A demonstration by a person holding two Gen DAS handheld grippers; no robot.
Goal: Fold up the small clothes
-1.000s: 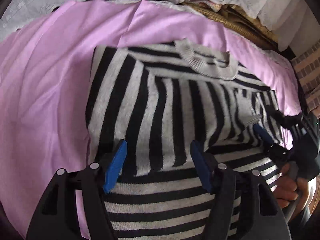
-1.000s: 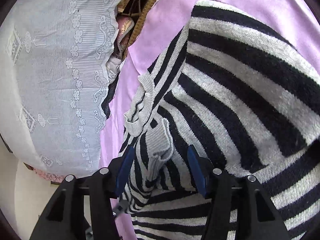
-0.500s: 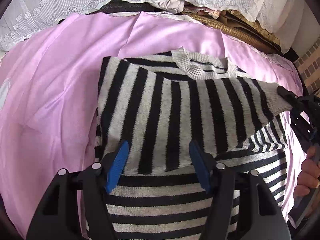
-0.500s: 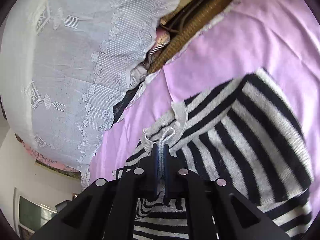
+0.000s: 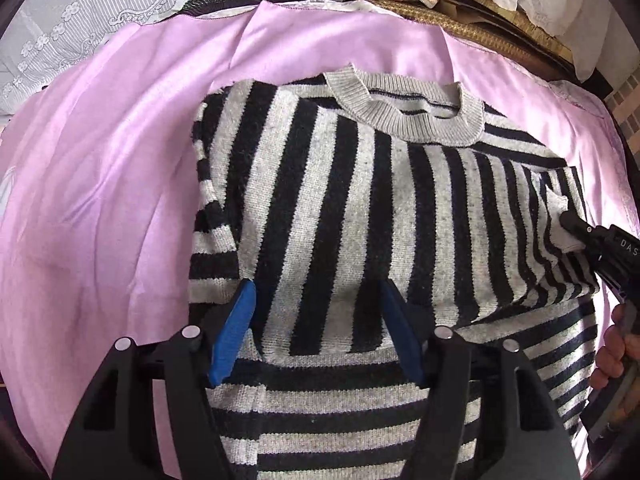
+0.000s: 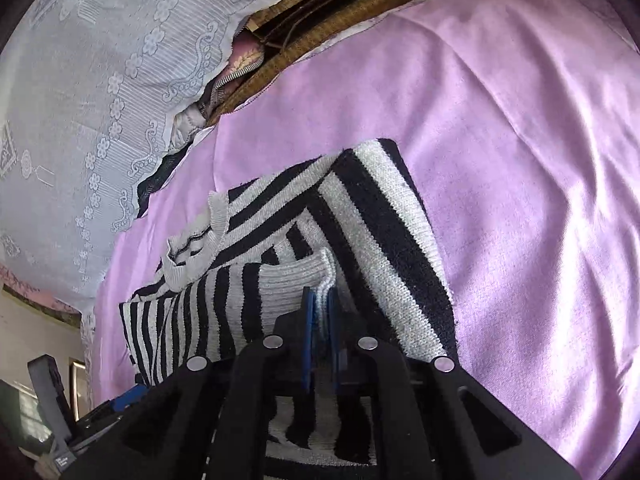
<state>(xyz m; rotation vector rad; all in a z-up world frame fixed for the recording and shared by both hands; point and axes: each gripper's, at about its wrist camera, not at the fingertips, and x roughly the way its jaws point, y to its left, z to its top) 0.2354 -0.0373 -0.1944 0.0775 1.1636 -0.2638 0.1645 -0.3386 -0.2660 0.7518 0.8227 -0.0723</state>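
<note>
Between the right hand-held gripper (image 6: 320,312) pads, clamped tight, sits the striped sweater (image 6: 384,232) cuff.

A home bedroom: pink bedsheet (image 5: 120,168), white lace cover (image 6: 100,92), woven mat (image 6: 340,12).

Surface: you work over a pink sheet (image 5: 120,160), creased and sunlit.
Backdrop: white lace curtain (image 6: 100,80) hangs behind.
Right edge: you have brick wall (image 5: 624,100) there.
</note>
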